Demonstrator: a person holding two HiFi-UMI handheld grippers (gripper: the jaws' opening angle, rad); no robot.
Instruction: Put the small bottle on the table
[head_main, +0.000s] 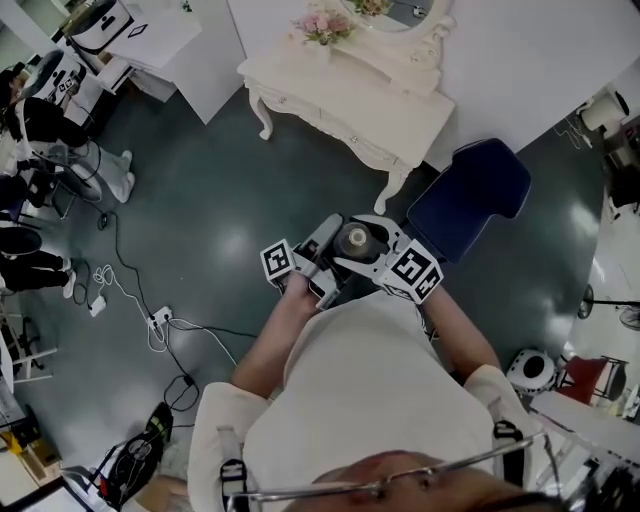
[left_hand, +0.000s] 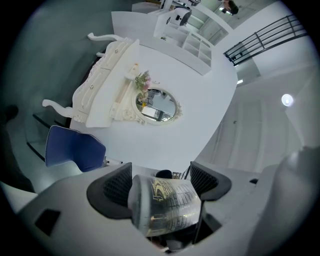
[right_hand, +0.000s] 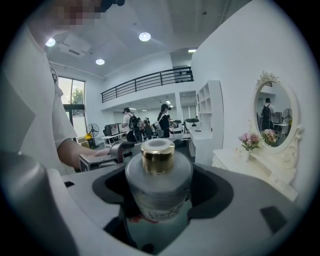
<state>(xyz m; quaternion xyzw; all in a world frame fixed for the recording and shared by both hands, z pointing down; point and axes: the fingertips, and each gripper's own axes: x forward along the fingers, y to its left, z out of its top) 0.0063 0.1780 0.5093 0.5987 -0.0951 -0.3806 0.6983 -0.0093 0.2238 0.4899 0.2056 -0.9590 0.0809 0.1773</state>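
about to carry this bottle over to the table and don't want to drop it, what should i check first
1. Bottle held: ok. The bottle sits clamped between the jaws of the right gripper and the left gripper.
2. Cap on: ok. The gold cap is in place.
3. Table in sight: ok. The table is ahead.
4. Bare spot to set it down: ok. The top shows bare beside the flowers.
5. Bottle above the table: not ok. It hangs above the floor, short of the table.
6. Chair out of the way: cannot tell. The blue chair stands close to the table's near corner.
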